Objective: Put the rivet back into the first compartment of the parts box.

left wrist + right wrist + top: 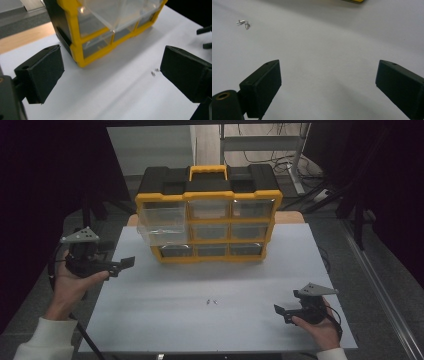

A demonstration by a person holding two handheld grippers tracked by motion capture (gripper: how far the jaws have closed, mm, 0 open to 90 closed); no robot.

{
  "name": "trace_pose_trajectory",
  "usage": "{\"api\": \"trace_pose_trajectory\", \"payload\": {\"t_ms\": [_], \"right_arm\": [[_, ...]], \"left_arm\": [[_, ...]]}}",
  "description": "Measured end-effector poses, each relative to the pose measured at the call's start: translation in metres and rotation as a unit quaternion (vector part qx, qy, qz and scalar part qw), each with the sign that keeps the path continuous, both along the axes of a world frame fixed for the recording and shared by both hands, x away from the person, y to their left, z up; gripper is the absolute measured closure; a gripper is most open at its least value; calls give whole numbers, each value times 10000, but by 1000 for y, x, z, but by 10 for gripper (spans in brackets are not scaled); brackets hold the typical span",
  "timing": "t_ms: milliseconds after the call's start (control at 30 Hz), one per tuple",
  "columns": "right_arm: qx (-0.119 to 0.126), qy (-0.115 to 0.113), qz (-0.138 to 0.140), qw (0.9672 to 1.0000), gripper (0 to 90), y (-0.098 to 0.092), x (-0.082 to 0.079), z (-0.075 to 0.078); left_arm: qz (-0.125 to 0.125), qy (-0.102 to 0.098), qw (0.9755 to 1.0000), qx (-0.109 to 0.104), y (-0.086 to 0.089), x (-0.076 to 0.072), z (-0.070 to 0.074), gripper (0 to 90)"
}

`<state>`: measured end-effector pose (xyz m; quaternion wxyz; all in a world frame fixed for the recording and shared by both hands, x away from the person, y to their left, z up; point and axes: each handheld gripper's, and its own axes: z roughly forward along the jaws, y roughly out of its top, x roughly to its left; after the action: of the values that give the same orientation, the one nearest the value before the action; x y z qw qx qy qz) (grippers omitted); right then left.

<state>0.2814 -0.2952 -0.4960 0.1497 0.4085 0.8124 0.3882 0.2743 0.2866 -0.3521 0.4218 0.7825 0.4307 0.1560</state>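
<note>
High view: we hold the left hand-held gripper [127, 264], jaws wide and empty, beside the yellow-and-black plastic drawer organiser [207, 215], whose clear upper-left drawer [162, 224] stands pulled out; its contents we cannot make out. The right hand-held gripper [280, 311] rests spread and empty on the white table [165, 320]. Two small silver screws [211, 302] lie mid-table. We judge picking one up comes next, which calls for a fine pinch.

Left gripper [125, 265] held raised, fingers [41, 75] wide apart, right gripper [281, 312] apparently resting low, fingers [262, 86] spread.
</note>
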Motion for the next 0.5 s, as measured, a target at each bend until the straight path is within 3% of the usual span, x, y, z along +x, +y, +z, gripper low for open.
{"api": "trace_pose_trajectory", "payload": {"t_ms": [233, 500], "right_arm": [[-27, 11, -2, 10000, 67, 0, 0, -1], [-55, 14, 17, 10000, 68, 1, 0, -1]], "left_arm": [[-4, 79, 9999, 129, -15, -6, -29, 66], [-57, 358, 9992, 172, -26, -9, -65, 70]]}}
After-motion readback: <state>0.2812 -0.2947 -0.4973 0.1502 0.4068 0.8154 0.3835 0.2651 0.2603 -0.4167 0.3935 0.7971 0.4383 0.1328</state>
